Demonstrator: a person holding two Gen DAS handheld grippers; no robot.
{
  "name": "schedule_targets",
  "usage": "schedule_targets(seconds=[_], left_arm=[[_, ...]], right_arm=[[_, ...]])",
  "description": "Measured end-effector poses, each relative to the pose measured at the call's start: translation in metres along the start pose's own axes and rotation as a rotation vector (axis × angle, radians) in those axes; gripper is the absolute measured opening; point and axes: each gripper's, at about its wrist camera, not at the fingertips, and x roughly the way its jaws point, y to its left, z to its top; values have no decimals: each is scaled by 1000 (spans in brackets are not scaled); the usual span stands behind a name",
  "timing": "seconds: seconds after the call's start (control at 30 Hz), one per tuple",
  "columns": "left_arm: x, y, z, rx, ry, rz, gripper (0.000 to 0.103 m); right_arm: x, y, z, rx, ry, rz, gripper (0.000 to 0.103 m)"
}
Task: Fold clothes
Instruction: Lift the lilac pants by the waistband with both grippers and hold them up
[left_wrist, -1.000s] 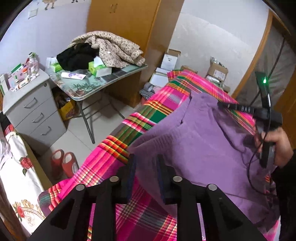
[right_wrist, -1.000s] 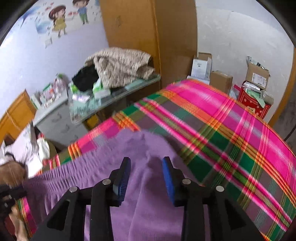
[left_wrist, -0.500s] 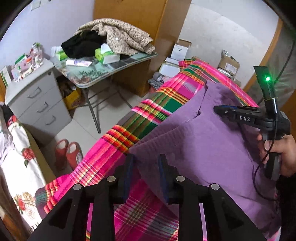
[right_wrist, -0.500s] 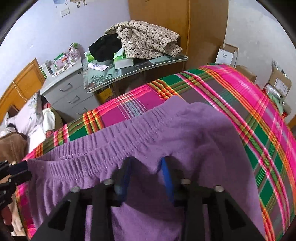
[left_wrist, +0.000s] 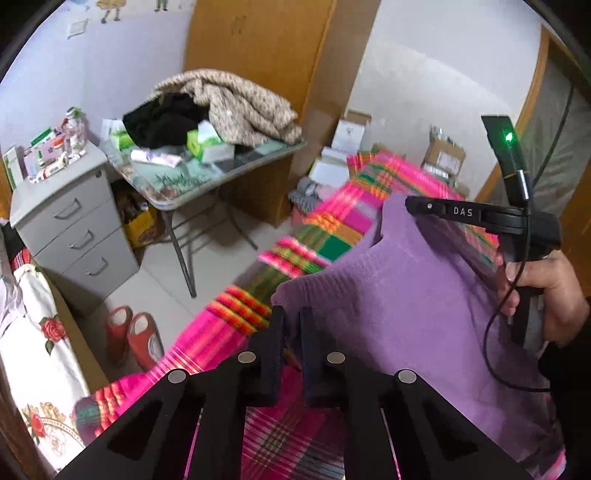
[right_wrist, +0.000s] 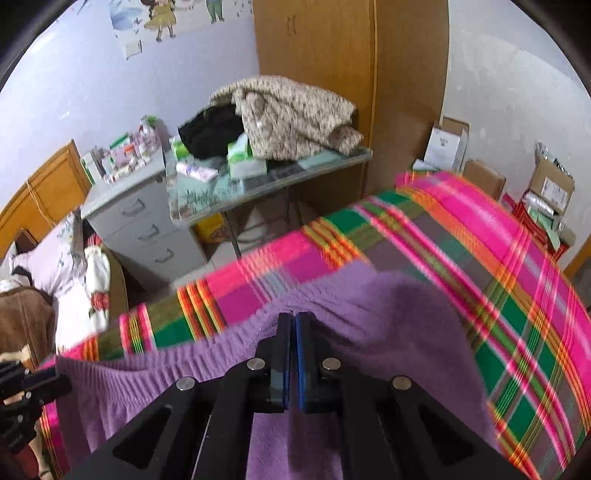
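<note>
A purple knit garment lies on a bed covered with a pink, green and orange plaid sheet. My left gripper has the garment's near corner between its narrow jaws, which are closing on the cloth. In the right wrist view my right gripper is shut on the ribbed waist edge of the purple garment, pads pressed together. The left view shows the right gripper pinching the far corner, held by a hand. The edge sags between the two grips.
A glass-topped table with piled clothes and tissue packs stands beyond the bed, next to a grey drawer cabinet. Red slippers sit on the floor. Cardboard boxes line the far wall. A wooden wardrobe stands behind the table.
Both grippers' jaws have narrowed onto the purple cloth. The right gripper moved across to the waist edge, and that edge now lifts off the sheet.
</note>
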Motion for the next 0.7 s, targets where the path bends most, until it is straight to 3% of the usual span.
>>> schedule_targets(seconds=[0.1,0.23,0.3,0.43,0.6,0.7], left_arm=[[4,6,4,-4,6,8,8],[23,14,-4,-21,96,-6,8],[26,18,-7,-38,112,-18,8],[25,22,-9,-48,122,-43,10],[31,23,-9,-60,157,-52,11],[35,25,-10,-70,177,-59,11]], right_arm=[[5,0,10,24,3,7,5],[18,-5,4,12,72,29,7],[9,-18,2,35,50,51,14],[-4,-53,1,87,22,12,42],[15,-87,-11,174,107,-6,43],[19,-91,-13,180,105,-20,43]])
